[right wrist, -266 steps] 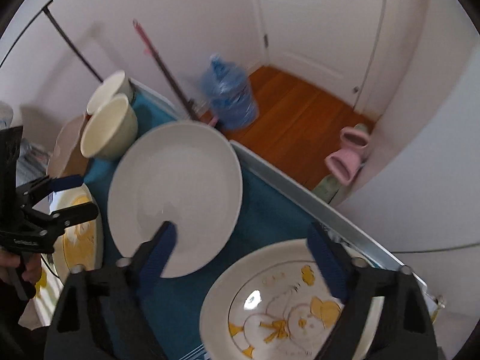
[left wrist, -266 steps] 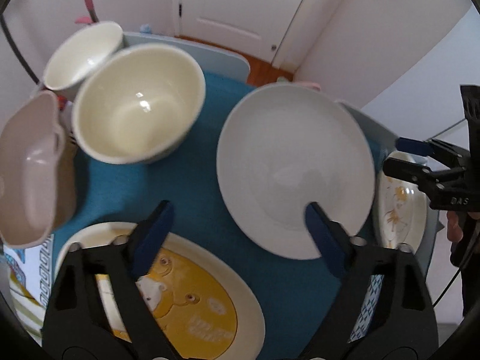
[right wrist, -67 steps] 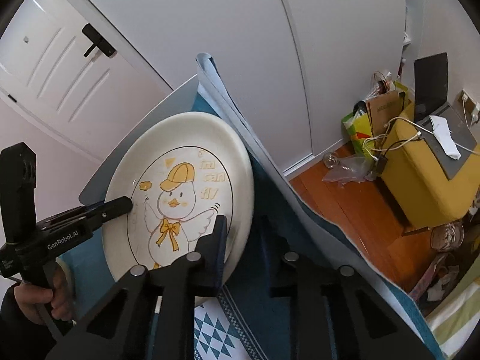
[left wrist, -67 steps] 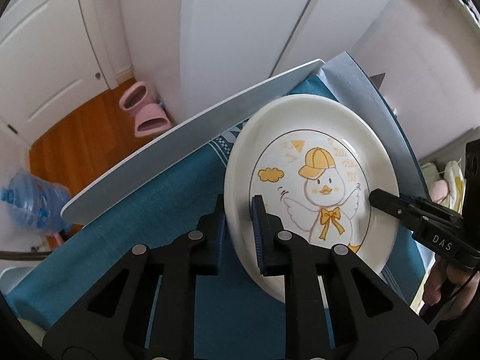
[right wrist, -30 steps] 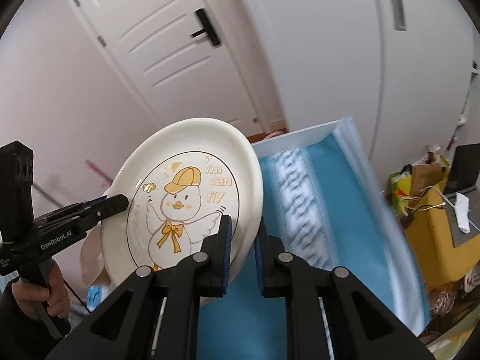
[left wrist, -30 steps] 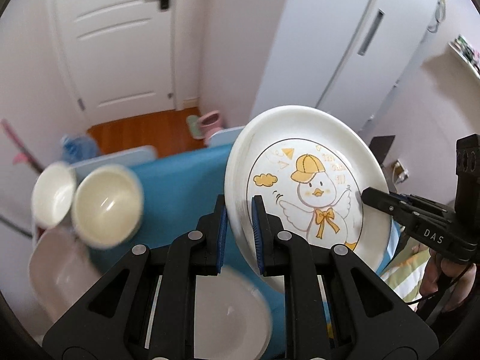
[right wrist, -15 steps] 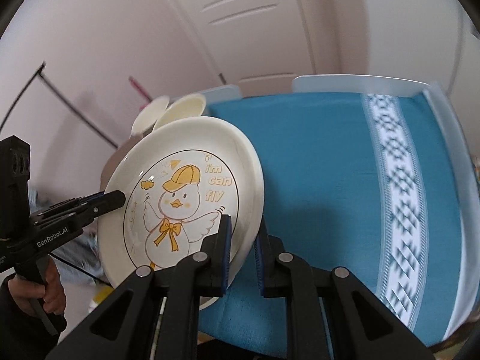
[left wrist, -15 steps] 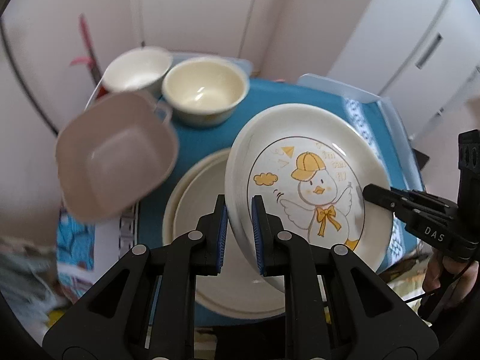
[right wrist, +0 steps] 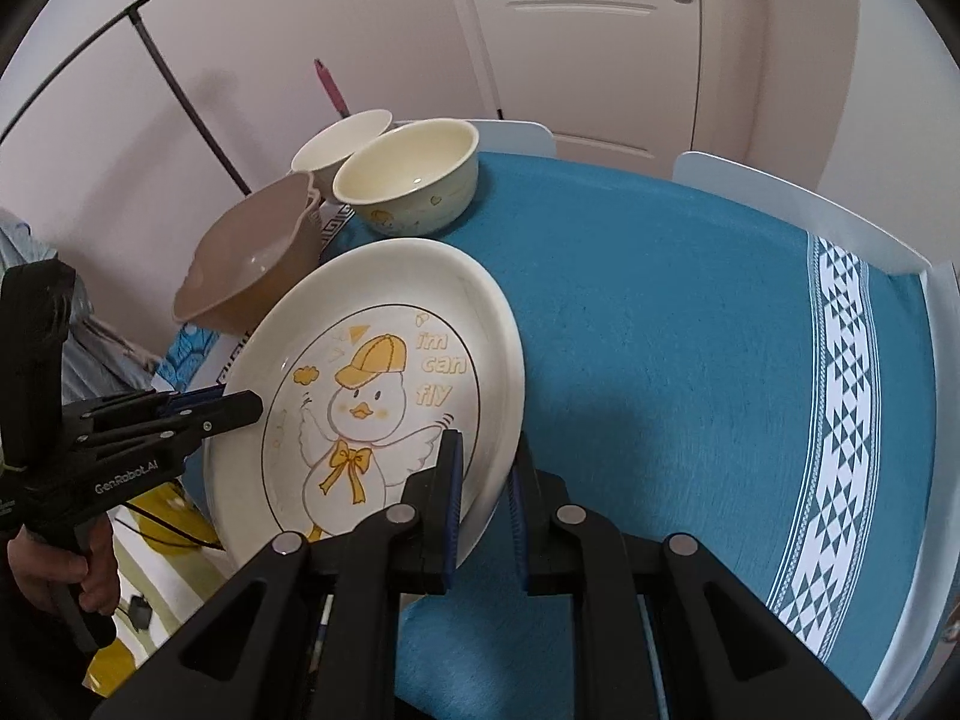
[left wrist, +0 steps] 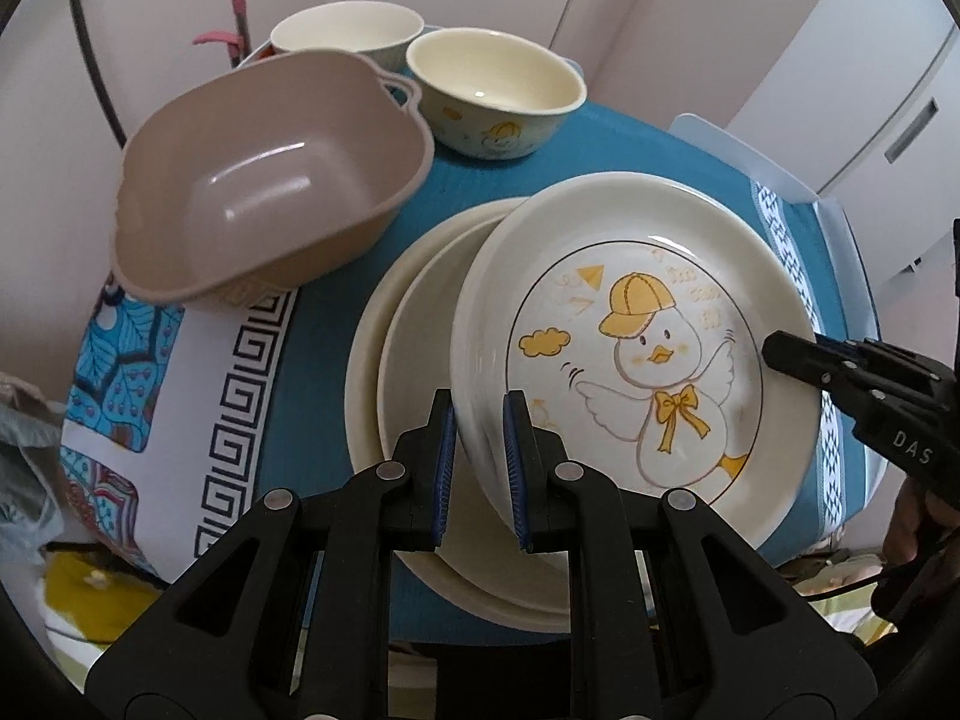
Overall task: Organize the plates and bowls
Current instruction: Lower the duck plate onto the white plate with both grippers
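Both grippers hold one cream plate with a yellow duck drawing (left wrist: 636, 354), also in the right wrist view (right wrist: 372, 396). My left gripper (left wrist: 480, 468) is shut on its left rim. My right gripper (right wrist: 483, 510) is shut on its opposite rim, and shows from the side in the left wrist view (left wrist: 798, 354). The duck plate is tilted just above a stack of two plain cream plates (left wrist: 408, 396) on the blue tablecloth (right wrist: 660, 312).
A beige plastic basin (left wrist: 270, 180) sits left of the stack. Two cream bowls, one nearer (left wrist: 495, 96) and one farther (left wrist: 345, 36), stand behind it, near the table's far edge. White chair backs (right wrist: 798, 210) and a white door (right wrist: 600, 36) lie beyond.
Both grippers have carried the duck plate from the table's right side over to the left and lowered it close over the stacked plain plates. Both grips are unchanged.
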The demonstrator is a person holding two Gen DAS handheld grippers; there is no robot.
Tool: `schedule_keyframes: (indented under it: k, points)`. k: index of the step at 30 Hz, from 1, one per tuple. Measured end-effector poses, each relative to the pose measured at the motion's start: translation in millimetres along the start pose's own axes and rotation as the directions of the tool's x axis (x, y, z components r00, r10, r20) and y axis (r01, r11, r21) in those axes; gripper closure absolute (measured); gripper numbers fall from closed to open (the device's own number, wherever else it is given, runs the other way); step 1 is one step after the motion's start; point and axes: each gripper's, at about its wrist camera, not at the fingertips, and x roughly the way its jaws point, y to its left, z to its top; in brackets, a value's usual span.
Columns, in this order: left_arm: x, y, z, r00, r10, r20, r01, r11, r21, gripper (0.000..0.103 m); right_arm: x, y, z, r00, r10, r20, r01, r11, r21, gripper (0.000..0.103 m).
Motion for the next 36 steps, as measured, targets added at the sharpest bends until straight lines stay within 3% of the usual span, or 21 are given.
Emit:
schedule_keyframes:
  k: [6, 9, 17, 24, 36]
  points:
    - [2, -4, 1, 0.999, 0.032, -0.002, -0.032, 0.999, 0.013, 0.089, 1, 0, 2, 1.000, -0.007, -0.002, 0.007, 1.000, -0.024, 0.090]
    - [2, -13, 1, 0.996, 0.088, -0.003, -0.087, 0.994, 0.058, 0.089, 2, 2, 3, 1.000, -0.017, -0.002, 0.017, 0.999, -0.044, 0.090]
    - [0, -31, -2, 0.972, 0.234, 0.031, -0.236, 0.960, 0.149, 0.088, 9, 3, 1, 0.999, -0.030, -0.017, 0.029, 0.997, -0.076, 0.090]
    - [-2, -40, -4, 0.949, 0.312, 0.051, -0.316, 0.930, 0.187, 0.087, 14, 8, 1, 0.999, -0.045, -0.021, 0.043, 0.992, -0.117, 0.090]
    - [-1, -48, -2, 0.933, 0.355, 0.050, -0.357, 0.910, 0.212, 0.087, 17, 16, 0, 0.995, -0.098, -0.012, 0.094, 0.978, -0.186, 0.089]
